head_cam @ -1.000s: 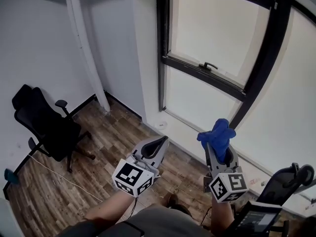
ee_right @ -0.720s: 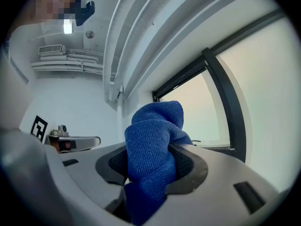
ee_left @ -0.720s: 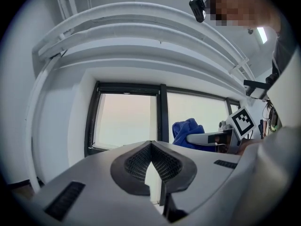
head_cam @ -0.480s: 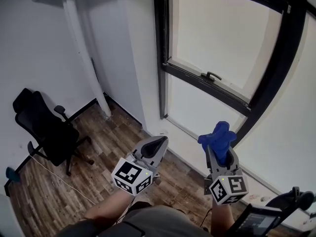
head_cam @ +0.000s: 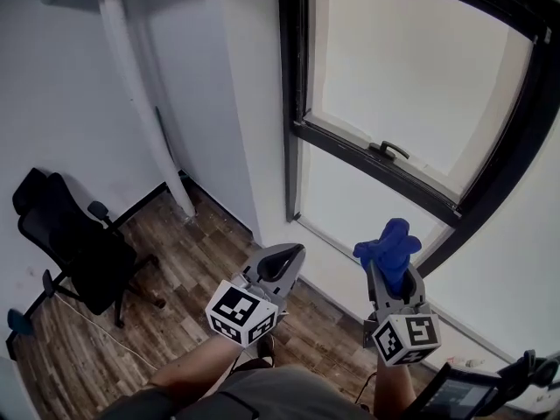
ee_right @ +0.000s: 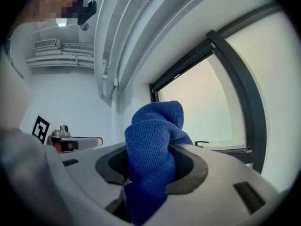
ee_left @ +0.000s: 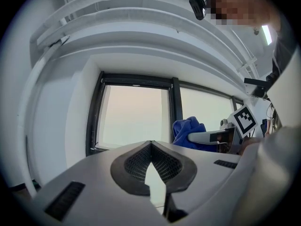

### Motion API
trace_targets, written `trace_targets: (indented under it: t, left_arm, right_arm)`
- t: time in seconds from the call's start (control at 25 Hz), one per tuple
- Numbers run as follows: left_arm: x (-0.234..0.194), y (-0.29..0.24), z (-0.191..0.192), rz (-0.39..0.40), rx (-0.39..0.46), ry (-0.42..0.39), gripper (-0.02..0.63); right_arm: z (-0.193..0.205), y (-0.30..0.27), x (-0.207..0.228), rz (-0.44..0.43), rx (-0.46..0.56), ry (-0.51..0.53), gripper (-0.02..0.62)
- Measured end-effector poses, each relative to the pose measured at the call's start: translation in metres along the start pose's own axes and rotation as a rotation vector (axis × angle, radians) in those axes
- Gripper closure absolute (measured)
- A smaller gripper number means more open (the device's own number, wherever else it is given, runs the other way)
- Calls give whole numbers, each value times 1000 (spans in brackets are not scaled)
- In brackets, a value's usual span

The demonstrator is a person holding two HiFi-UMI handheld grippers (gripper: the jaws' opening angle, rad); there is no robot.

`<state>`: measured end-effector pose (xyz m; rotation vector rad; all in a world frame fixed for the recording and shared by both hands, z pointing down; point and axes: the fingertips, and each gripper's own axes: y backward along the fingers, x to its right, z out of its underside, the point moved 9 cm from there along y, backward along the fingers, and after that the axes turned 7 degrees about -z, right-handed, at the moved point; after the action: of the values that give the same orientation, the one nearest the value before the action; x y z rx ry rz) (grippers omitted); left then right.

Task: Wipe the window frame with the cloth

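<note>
Standing up out of the right gripper is one blue cloth — a soft, looped weave bunched into a rounded knot; it is clamped between the two grey jaws, whose dark ribbed pads are pressed into its folds. The cloth is held in the air before the window, apart from the window frame; the frame is built of flat, matte black bars, and one black lever handle is seen on its horizontal bar; the panes are pale and bright. The left gripper is held beside the right one, its two jaws brought together tip to tip with nothing between them — only a narrow gap is left below the mesh-textured pads. Two marker cubes are counted, one on each gripper, white with black square patterns. Below, a floor of brown wood-grain planks is seen; one black office chair is set near the white wall at the left; one white pipe is run down that wall.
</note>
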<state>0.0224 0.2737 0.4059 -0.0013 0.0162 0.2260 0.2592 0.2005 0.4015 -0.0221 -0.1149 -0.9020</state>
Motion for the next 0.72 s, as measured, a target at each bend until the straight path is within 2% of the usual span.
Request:
trace_targets:
  t: [0.44,0.72]
  left_arm:
    - [-136,-52,0,64,19,29,600]
    - [-182,-93,10,62,8,72,600]
  right_arm:
    - [4,-133,-25,57,-41,30,397]
    - [11,-180,-14,73,-88,34,397]
